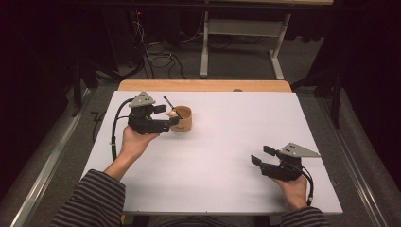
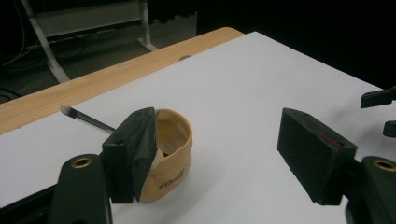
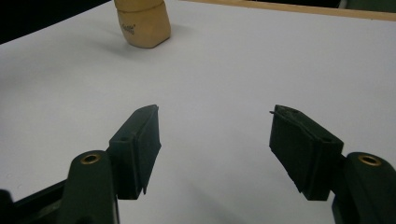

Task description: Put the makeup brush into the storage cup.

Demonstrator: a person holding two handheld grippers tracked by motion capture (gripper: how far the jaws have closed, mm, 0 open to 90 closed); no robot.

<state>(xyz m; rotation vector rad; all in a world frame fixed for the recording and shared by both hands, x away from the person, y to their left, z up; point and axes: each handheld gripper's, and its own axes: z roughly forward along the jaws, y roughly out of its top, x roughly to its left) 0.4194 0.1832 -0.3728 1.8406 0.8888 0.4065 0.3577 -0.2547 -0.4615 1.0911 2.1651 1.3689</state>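
A tan cup (image 1: 183, 119) stands upright on the white tabletop (image 1: 227, 137) at the back left. A pale lump shows inside the cup (image 2: 173, 154). A thin dark brush (image 2: 86, 119) with a pale tip slants out behind it; whether its lower end sits in the cup I cannot tell. My left gripper (image 1: 167, 115) is open right beside the cup, which is partly hidden behind its left jaw and is not clamped. My left gripper (image 2: 215, 116) has bare table between its jaws. My right gripper (image 1: 261, 155) rests open near the front right, and the right gripper (image 3: 215, 111) holds nothing. The cup (image 3: 142, 23) is far ahead of it.
A wooden strip (image 1: 203, 85) runs along the table's far edge. Beyond it on the floor stand a grey table frame (image 1: 204, 47) and loose cables (image 1: 158, 56). Striped sleeves (image 1: 94, 198) come in at the bottom. The other gripper's jaw tips (image 2: 380, 98) show at the right edge.
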